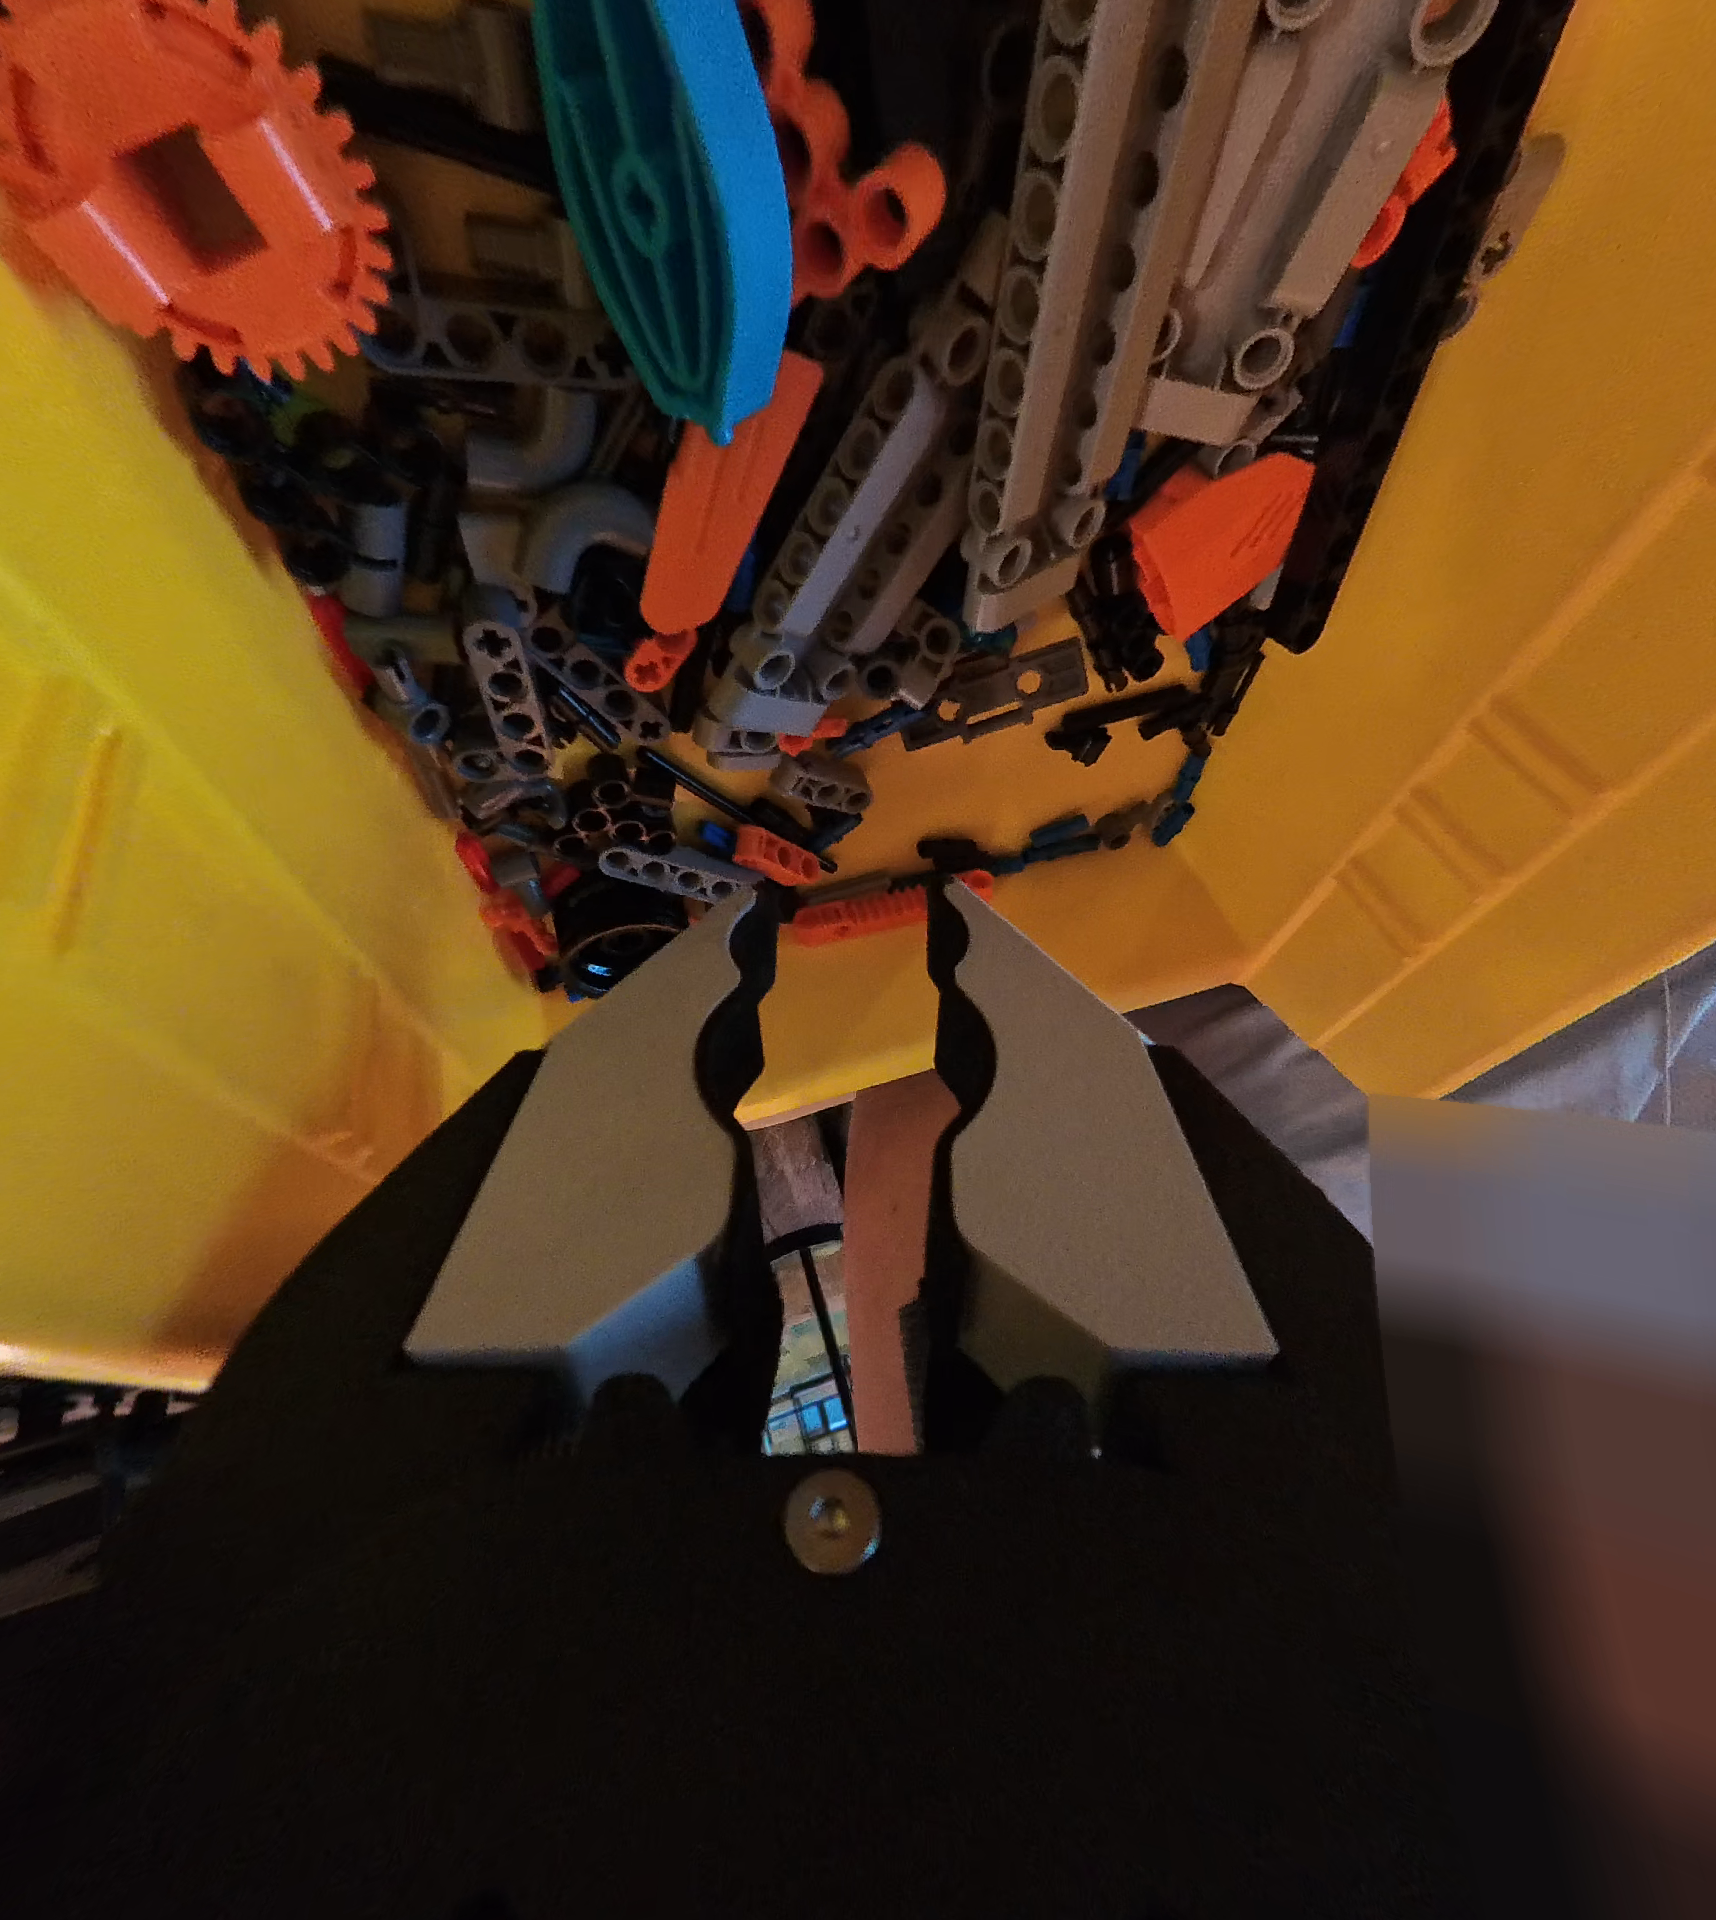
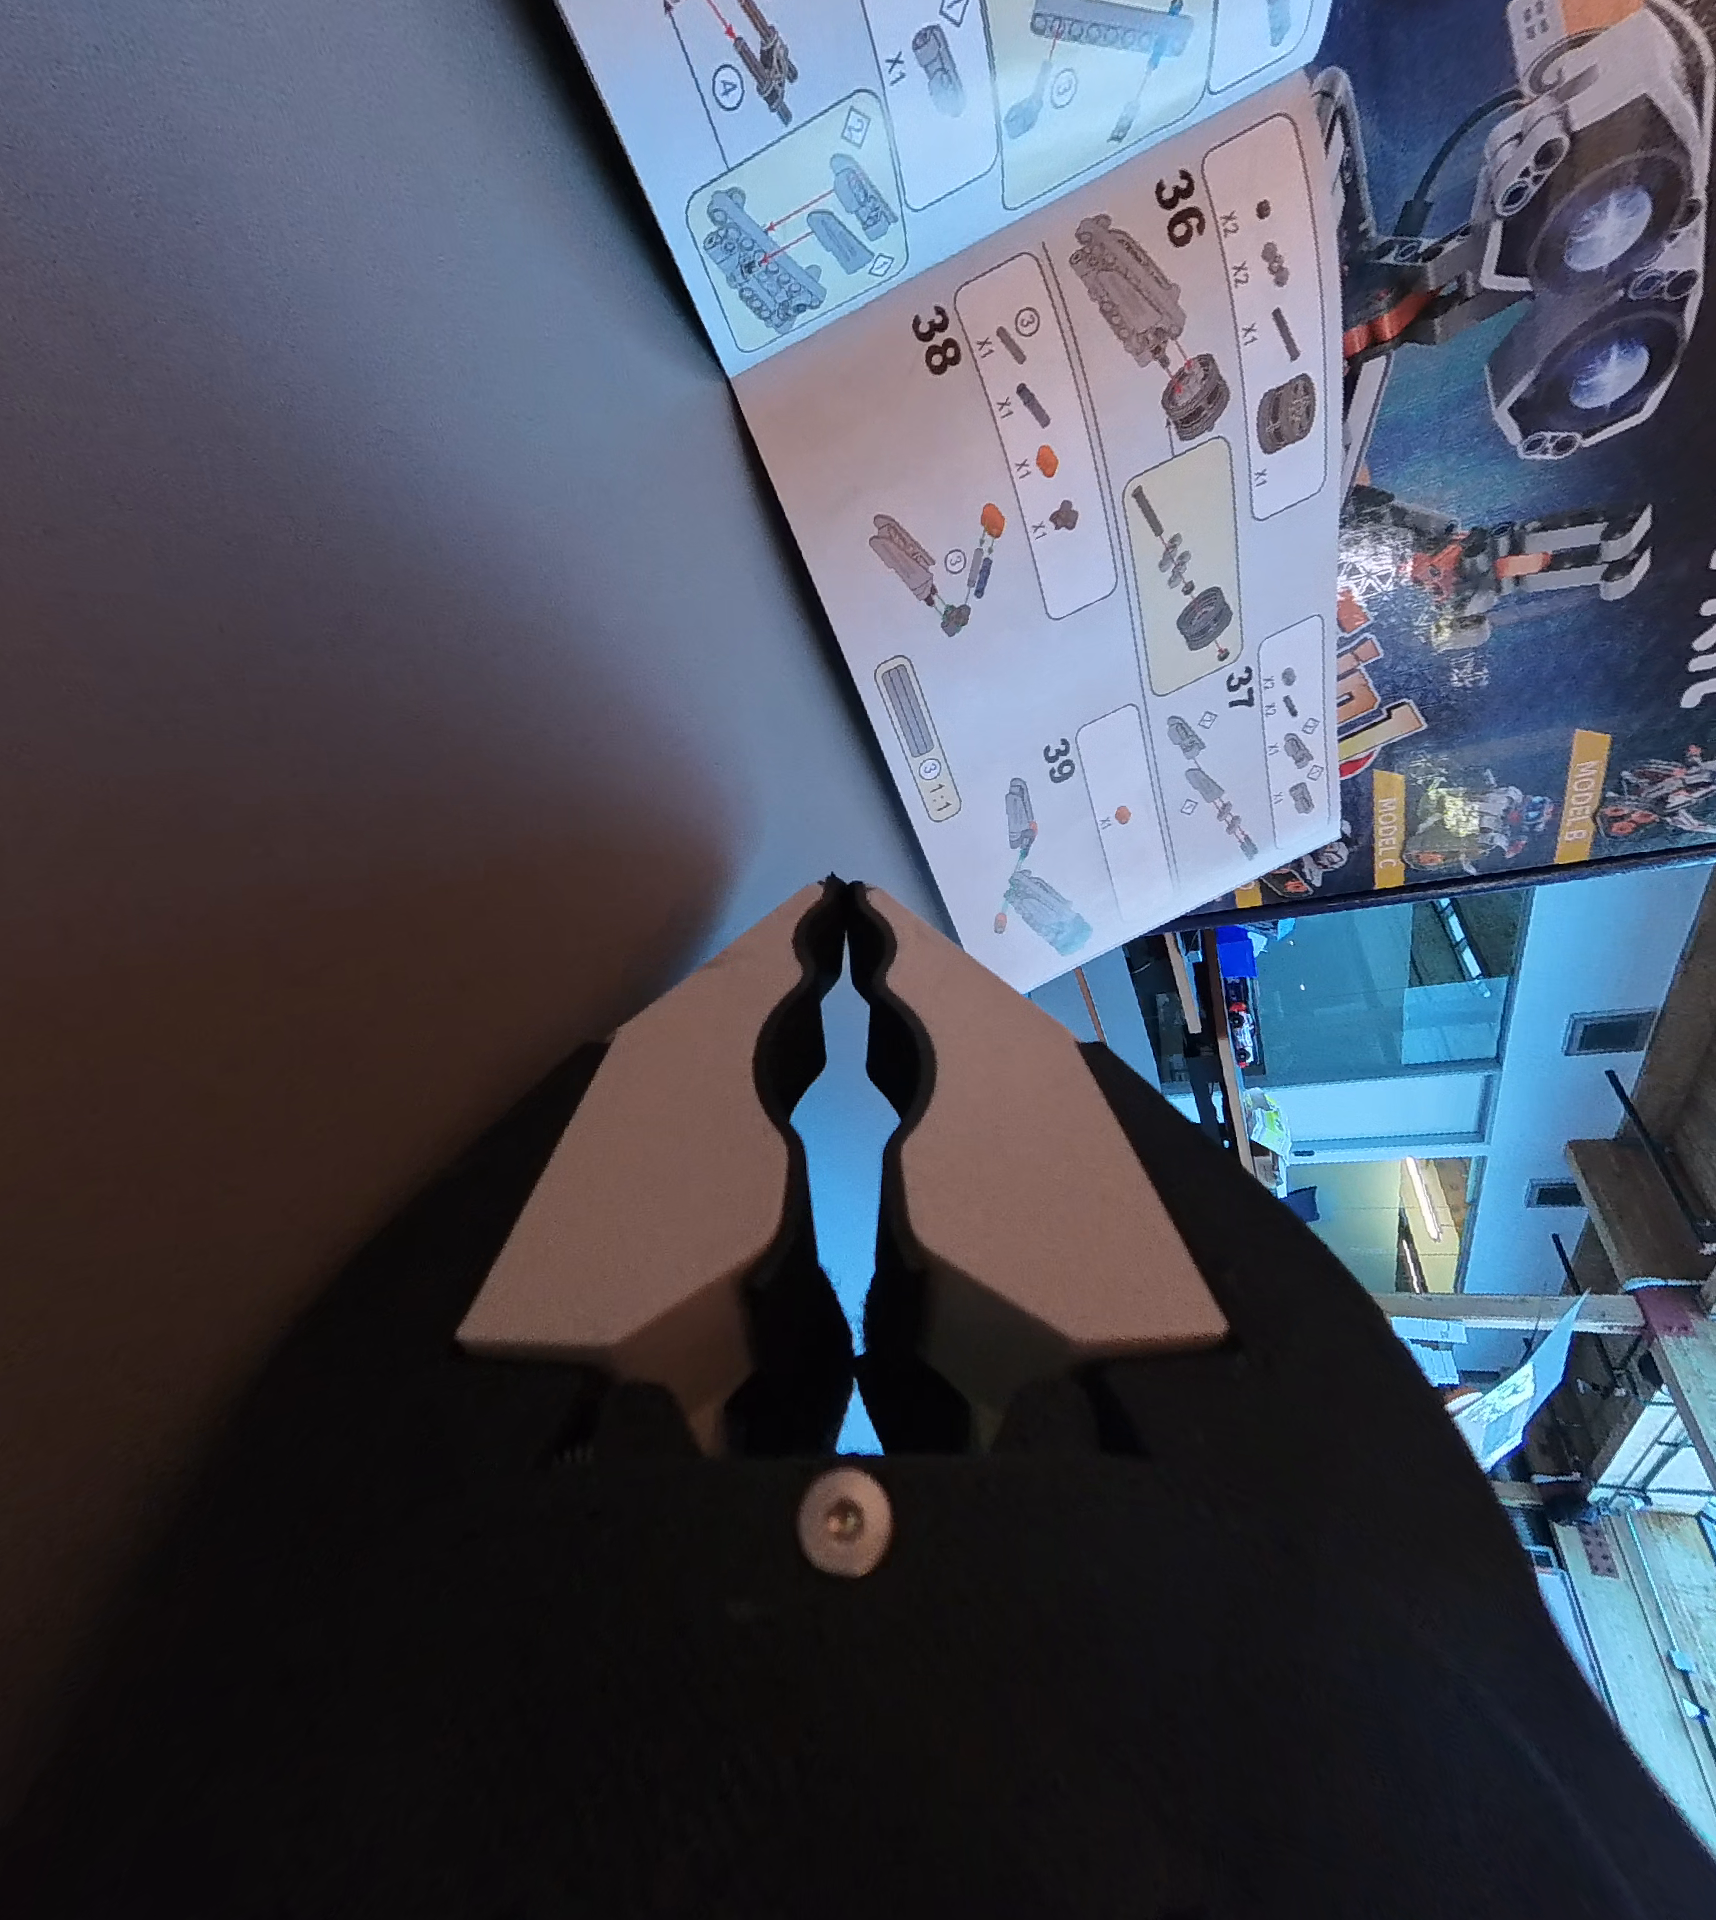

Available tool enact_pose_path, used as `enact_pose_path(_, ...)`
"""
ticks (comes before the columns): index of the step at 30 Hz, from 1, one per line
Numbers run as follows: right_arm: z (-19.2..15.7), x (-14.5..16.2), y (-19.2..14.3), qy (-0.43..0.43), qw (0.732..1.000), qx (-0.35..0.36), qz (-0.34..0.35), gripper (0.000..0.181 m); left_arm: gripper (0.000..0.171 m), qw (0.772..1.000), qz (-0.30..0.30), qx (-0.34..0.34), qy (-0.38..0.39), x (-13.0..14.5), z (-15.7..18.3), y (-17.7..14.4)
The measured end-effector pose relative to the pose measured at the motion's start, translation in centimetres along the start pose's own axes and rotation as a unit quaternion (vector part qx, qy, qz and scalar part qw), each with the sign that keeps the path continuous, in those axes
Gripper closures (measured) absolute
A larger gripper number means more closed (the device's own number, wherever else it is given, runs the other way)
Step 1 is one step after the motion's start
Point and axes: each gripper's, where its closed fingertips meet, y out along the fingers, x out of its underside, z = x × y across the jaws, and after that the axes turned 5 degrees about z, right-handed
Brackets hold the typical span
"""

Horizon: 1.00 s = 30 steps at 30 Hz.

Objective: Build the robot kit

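1. Orange and ridged, a small connector pin (image 1: 859,916) lay at the near edge of the heap in a yellow bin (image 1: 1519,665), directly between the tips of the left gripper (image 1: 849,902). Its fingers (image 1: 615,1132) were spread, one tip just beside each end of the pin; whether they touched it could not be told.
2. Judging by that straddle, the fingers looked lined up to close across the pin's length, though nothing was pinched.
3. Just left of the pin sat a black wheel (image 1: 615,940) and a short grey holed beam (image 1: 672,871); small black and blue pins trailed off to the right along the bin's floor.
4. Farther in, the heap grew larger: long light-grey beams (image 1: 1041,395) lay stacked lengthwise, with an orange wedge panel (image 1: 1212,540) to their right and an orange blade-shaped piece (image 1: 719,509) to their left.
5. At the far end were a teal curved shell (image 1: 667,197) and a big orange gear (image 1: 179,187), likely on top because of their bulk.
6. The bin's sloped walls kept the loose parts gathered toward its middle.
7. The right gripper (image 2: 846,886) hung apart from all this with its fingers (image 2: 667,1132) pressed together at the tips, nothing between them, over a plain grey surface (image 2: 314,312).
8. Far right of it lay an open instruction booklet (image 2: 1041,499), partly overlapping a dark printed kit box (image 2: 1560,468), seemingly kept open for reference.
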Motion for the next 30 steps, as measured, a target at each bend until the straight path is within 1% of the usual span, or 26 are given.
enact_pose_path(13,-0.1,0.0,0.0,-0.001,1.0,-0.003,0.004,0.181,0.146,1.0,-0.026,-0.007,-0.004,-0.3,0.1,0.6)
enact_pose_path(19,-0.1,0.0,0.0,-0.002,1.0,-0.004,0.005,0.181,0.144,0.999,-0.036,-0.021,-0.012,-0.6,0.1,0.8)
enact_pose_path(20,-0.1,0.0,0.0,-0.002,1.0,-0.004,0.005,0.181,0.14,0.999,-0.038,-0.027,-0.008,-0.7,0.1,0.9)
enact_pose_path(22,-0.1,0.0,0.0,-0.002,1.0,-0.005,0.005,0.181,0.14,0.999,-0.039,-0.037,0.003,-0.9,0.3,0.9)
enact_pose_path(27,-0.1,0.0,-0.1,-0.002,1.0,-0.003,0.007,0.181,0.142,0.999,-0.001,-0.045,0.018,-2.5,0.5,0.1)
enact_pose_path(28,-0.1,0.0,0.0,-0.002,1.0,-0.004,0.006,0.181,0.141,0.999,0.009,-0.046,0.019,-3.0,0.5,-0.1)
enact_pose_path(30,-0.1,-0.1,0.0,-0.002,1.0,-0.006,0.007,0.181,0.133,0.998,0.036,-0.046,0.021,-4.3,0.3,-0.7)
